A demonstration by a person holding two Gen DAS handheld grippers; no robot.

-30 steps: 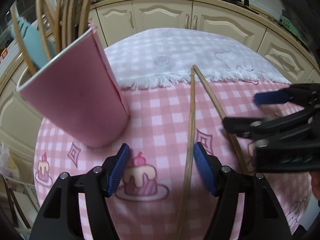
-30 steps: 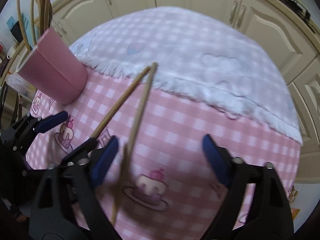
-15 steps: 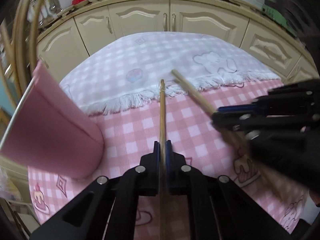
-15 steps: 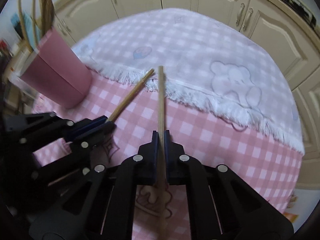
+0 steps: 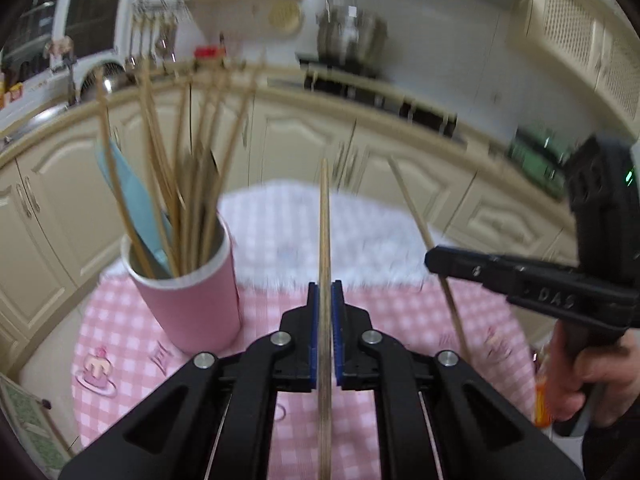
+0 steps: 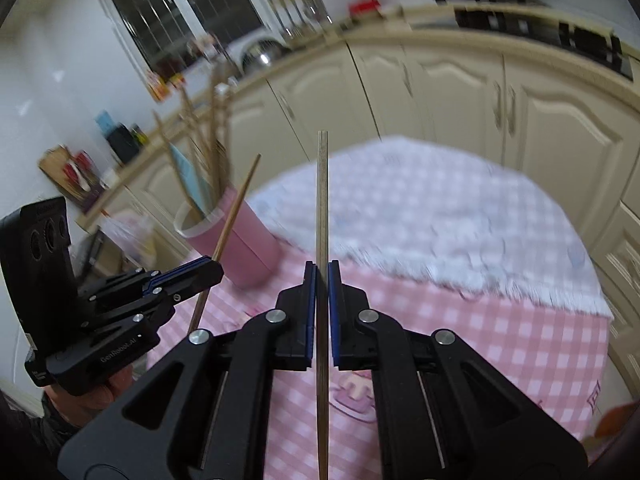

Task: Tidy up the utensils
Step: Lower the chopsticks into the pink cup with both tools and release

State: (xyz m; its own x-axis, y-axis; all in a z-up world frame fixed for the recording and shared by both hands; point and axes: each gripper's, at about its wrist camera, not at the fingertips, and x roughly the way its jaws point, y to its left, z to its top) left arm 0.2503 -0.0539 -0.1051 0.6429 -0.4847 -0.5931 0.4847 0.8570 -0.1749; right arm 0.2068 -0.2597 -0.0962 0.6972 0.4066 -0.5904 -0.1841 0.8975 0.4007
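Observation:
My left gripper (image 5: 325, 286) is shut on a wooden chopstick (image 5: 324, 224) and holds it raised above the table. My right gripper (image 6: 322, 268) is shut on a second wooden chopstick (image 6: 322, 200), also raised. A pink cup (image 5: 192, 296) with several chopsticks and a light blue utensil (image 5: 132, 204) stands upright to the left; it also shows in the right wrist view (image 6: 236, 240). The right gripper (image 5: 436, 258) with its chopstick (image 5: 416, 216) shows at the right of the left wrist view. The left gripper (image 6: 214, 270) with its chopstick (image 6: 236, 208) shows at the left of the right wrist view.
The round table has a pink checked cloth (image 5: 400, 320) and a white fringed cloth (image 6: 440, 216) on its far half. Cream kitchen cabinets (image 6: 460, 92) curve behind the table. A counter holds pots and hanging tools (image 5: 160, 36).
Both grippers closed on the two chopsticks lying on the table and have lifted them, tips tilted up. The cup now stands lower and to the left in both views.

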